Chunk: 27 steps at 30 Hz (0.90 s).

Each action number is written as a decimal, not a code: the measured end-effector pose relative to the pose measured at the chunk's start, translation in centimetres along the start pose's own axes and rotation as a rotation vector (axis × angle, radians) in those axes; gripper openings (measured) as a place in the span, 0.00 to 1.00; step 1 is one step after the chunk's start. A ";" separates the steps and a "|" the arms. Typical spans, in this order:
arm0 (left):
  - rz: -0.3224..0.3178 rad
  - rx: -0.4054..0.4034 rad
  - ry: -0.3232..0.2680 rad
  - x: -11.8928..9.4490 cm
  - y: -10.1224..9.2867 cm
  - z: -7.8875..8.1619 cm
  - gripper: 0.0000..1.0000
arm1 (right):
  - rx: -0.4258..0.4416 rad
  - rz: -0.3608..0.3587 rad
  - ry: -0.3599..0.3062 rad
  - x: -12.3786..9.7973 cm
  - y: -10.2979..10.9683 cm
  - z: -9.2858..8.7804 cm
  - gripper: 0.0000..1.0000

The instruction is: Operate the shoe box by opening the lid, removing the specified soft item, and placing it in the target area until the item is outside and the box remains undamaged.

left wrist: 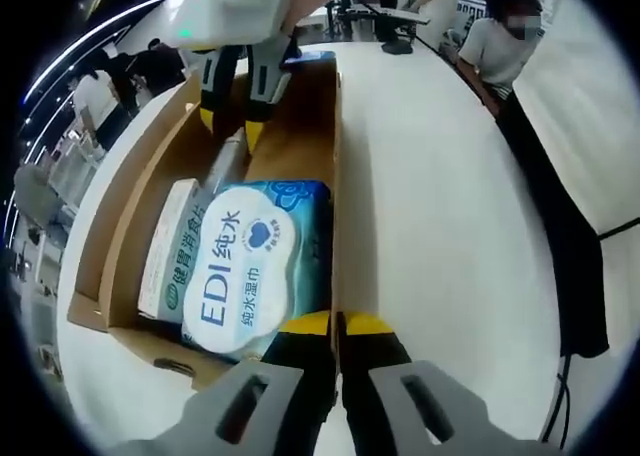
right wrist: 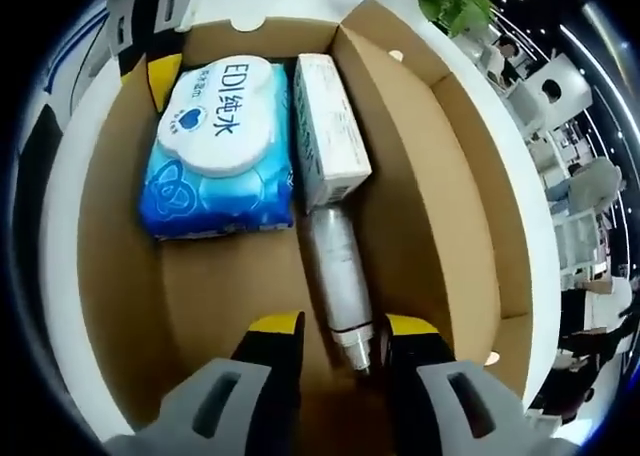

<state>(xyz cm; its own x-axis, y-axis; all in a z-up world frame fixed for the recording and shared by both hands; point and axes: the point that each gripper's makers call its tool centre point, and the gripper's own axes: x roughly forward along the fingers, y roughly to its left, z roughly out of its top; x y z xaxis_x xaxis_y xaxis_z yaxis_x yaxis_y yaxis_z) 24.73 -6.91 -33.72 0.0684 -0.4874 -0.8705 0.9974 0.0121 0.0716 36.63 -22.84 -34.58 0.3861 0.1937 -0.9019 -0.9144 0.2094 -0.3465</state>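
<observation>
An open cardboard shoe box (right wrist: 120, 276) sits on a white table (left wrist: 440, 226), its lid (right wrist: 480, 176) folded back. Inside, a blue-and-white pack of wet wipes (right wrist: 220, 146) lies flat, just ahead of the left tongs (left wrist: 338, 328), whose yellow-tipped jaws stand nearly closed astride the near wall of the box. Beside the wipes rests a slim white carton (right wrist: 328, 126), and end-on to it a silvery tube (right wrist: 340, 276). The right tongs (right wrist: 340, 331), reaching into the far end, hold their jaws apart on either side of the tube's cap; whether they touch it cannot be told. A seated person (left wrist: 500, 41) is beyond the table.
</observation>
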 end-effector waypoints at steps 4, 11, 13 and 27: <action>0.002 -0.001 0.000 0.0 0.0 0.0 0.00 | 0.001 0.008 0.017 0.4 0.1 -0.4 0.29; -0.001 -0.002 0.000 0.0 0.0 0.0 0.00 | 0.149 0.083 0.059 -0.2 1.8 -0.5 0.18; -0.005 -0.007 0.001 0.0 0.0 0.1 0.00 | 0.237 0.123 0.075 -0.4 2.4 -0.7 0.18; -0.005 -0.006 0.000 0.1 0.0 0.0 0.00 | 0.539 0.238 0.169 -0.2 4.4 -1.4 0.18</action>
<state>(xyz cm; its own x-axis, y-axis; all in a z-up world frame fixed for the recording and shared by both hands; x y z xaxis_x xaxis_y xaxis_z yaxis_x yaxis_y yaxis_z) 24.76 -6.96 -33.76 0.0633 -0.4872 -0.8710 0.9978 0.0146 0.0643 32.38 -23.26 -36.25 0.1141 0.1497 -0.9821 -0.7658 0.6430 0.0091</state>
